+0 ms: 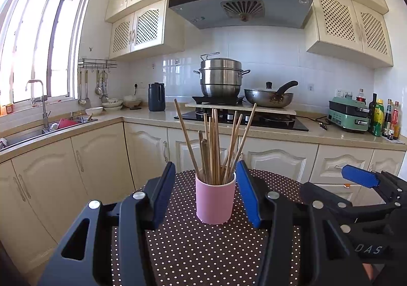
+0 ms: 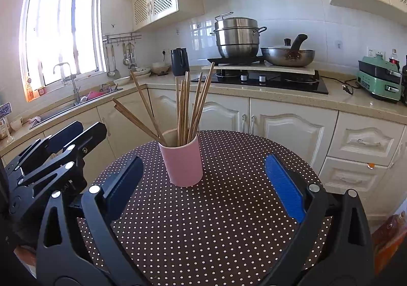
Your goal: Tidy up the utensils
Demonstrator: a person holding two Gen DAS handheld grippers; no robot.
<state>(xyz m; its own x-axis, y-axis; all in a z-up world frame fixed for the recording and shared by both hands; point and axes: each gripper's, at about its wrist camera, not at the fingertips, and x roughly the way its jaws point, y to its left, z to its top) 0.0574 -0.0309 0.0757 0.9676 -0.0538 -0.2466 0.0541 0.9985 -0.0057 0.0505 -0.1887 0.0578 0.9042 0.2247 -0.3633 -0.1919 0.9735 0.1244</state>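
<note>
A pink cup (image 1: pixel 215 200) stands upright on a round brown table with white dots (image 1: pixel 193 247). Several wooden chopsticks (image 1: pixel 216 143) stand in it, fanned out. My left gripper (image 1: pixel 206 179) is open and empty, its blue pads on either side of the cup without touching it. In the right wrist view the cup (image 2: pixel 182 160) with the chopsticks (image 2: pixel 188 108) stands at the table's far side (image 2: pixel 216 222). My right gripper (image 2: pixel 206 176) is open wide and empty, just short of the cup. Each gripper shows in the other's view, the right one (image 1: pixel 361 179) and the left one (image 2: pixel 58 143).
Behind the table runs an L-shaped counter (image 1: pixel 318 133) with cream cabinets, a stove with a steel steamer pot (image 1: pixel 221 77) and a wok (image 1: pixel 269 98), a dark kettle (image 1: pixel 156 96), a sink (image 1: pixel 38 131) under the window, and a green appliance (image 1: pixel 347 114) with bottles at the right.
</note>
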